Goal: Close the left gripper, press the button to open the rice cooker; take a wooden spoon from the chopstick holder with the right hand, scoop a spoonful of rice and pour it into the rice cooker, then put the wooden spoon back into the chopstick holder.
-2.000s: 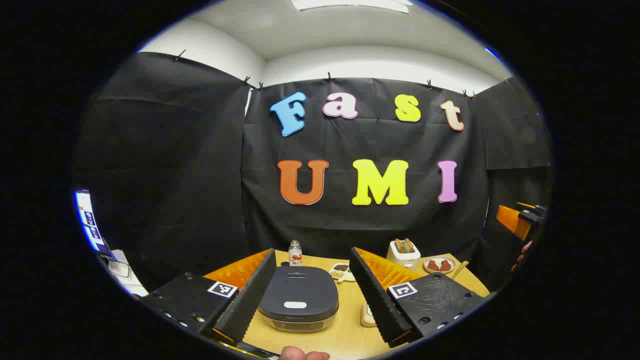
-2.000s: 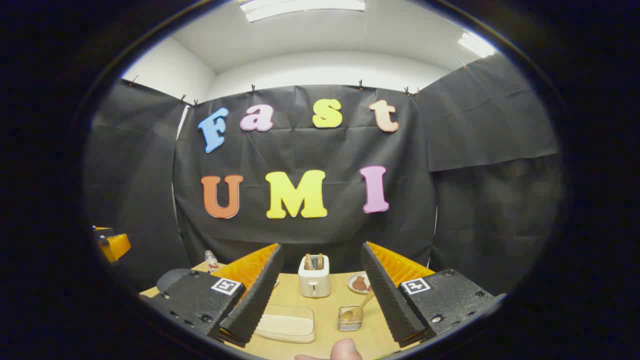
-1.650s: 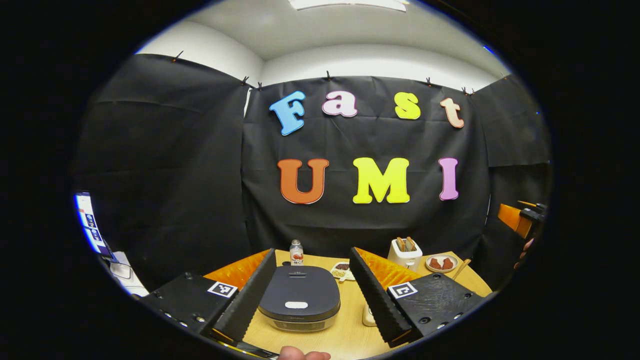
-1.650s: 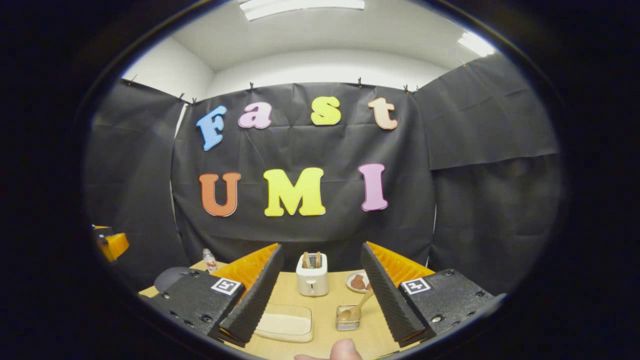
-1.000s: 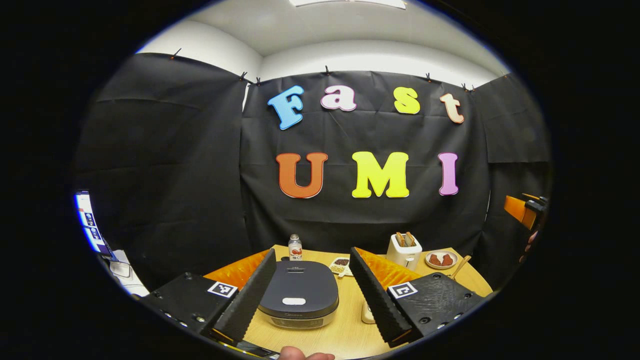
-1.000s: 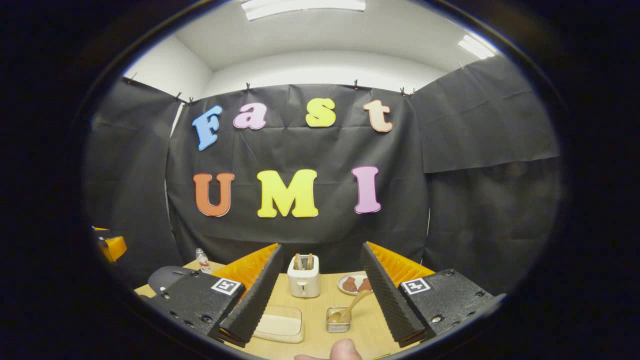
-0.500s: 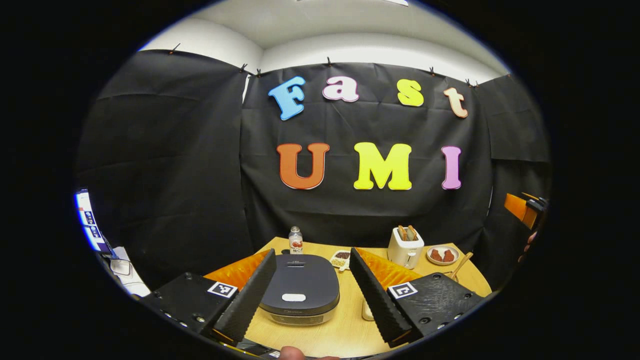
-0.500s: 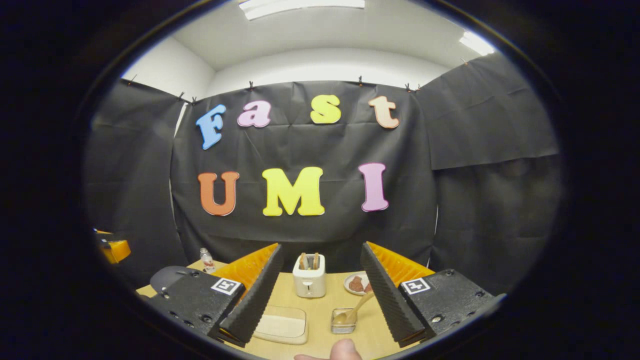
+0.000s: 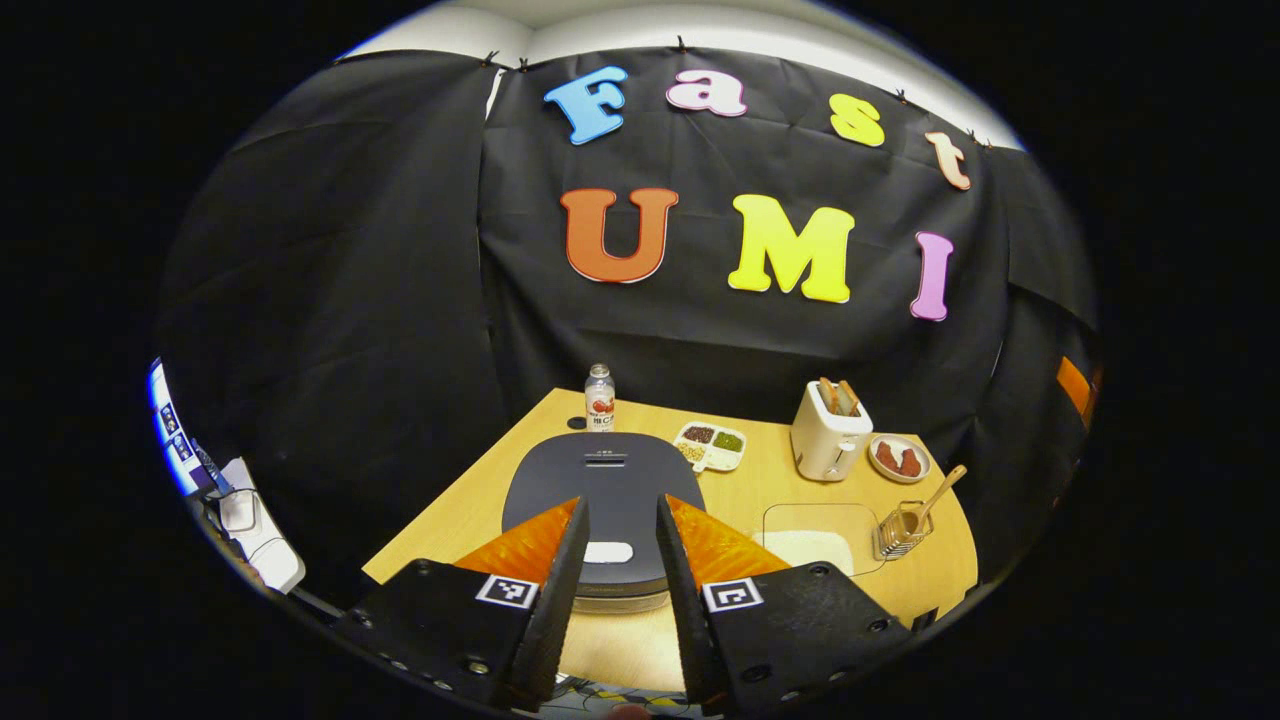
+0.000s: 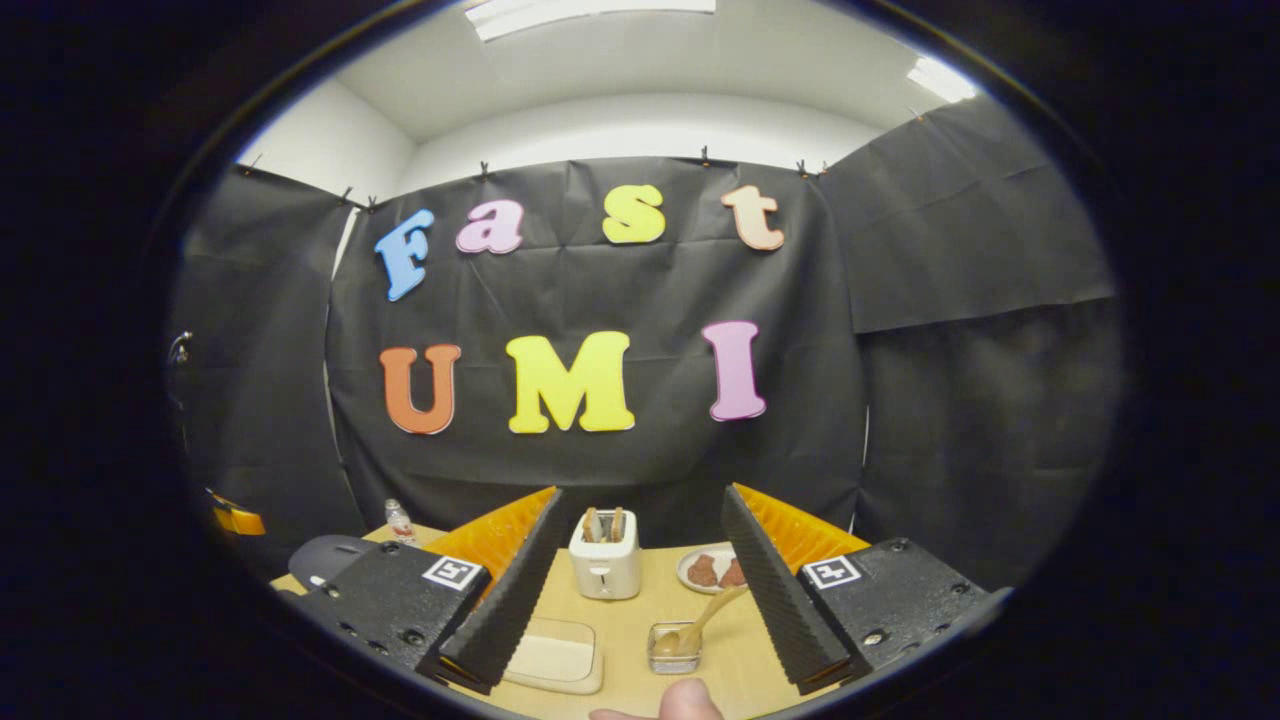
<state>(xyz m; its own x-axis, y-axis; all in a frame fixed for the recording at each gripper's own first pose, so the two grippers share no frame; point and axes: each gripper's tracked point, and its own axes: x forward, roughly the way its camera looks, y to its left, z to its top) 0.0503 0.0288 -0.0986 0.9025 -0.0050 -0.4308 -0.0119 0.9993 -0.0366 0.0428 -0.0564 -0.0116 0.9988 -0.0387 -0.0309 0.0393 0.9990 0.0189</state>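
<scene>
The dark rice cooker (image 9: 605, 470) sits shut on the table, its white button (image 9: 608, 552) showing in the gap between my left gripper's fingers. My left gripper (image 9: 620, 500) hovers above the cooker's front, jaws narrowed but still apart. At the right, the wooden spoon (image 9: 940, 490) leans in the wire chopstick holder (image 9: 900, 530), beside a clear rice container (image 9: 810, 530). My right gripper (image 10: 640, 500) stands open, holding nothing, well back from the holder (image 10: 673, 648) and its spoon (image 10: 705, 615). The rice container (image 10: 550, 655) lies left of the holder.
A toaster (image 9: 828, 440), a plate of brown food (image 9: 898, 458), a divided dish of beans (image 9: 710, 445) and a small bottle (image 9: 599, 397) line the back of the wooden table (image 9: 470, 510). A thumb (image 10: 690, 700) shows at the bottom of the right gripper view.
My left gripper has risen and tilted down over the cooker, and its fingers have drawn much closer together. The right gripper has barely shifted and stays open.
</scene>
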